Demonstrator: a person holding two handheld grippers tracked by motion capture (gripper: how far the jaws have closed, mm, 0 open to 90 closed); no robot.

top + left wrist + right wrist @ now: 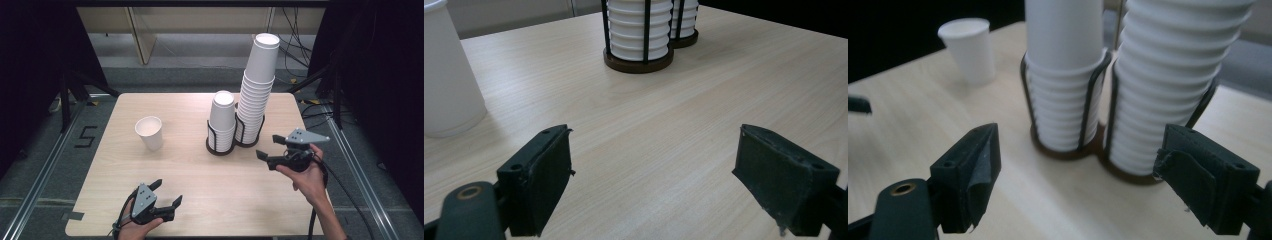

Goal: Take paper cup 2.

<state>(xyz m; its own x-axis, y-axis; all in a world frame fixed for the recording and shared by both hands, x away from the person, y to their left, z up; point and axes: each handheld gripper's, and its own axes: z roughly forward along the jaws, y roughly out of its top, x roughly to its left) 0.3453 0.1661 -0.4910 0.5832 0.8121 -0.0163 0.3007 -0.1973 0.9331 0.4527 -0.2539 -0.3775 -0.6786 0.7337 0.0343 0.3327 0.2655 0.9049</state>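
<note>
A single white paper cup stands upright on the left half of the wooden table. Two black wire holders stand side by side near the middle: one holds a short stack of white cups, the other a tall, leaning stack. My left gripper is low at the front edge, open, with nothing between its jaws. The right gripper hovers to the right of the holders, open and empty, pointing at them. In the right gripper view the short stack and tall stack are close ahead.
In the left gripper view the single cup is at the far left and the short stack's holder is ahead. Bare tabletop lies between the grippers. Black curtains, stands and cables flank the table; a wooden panel stands behind it.
</note>
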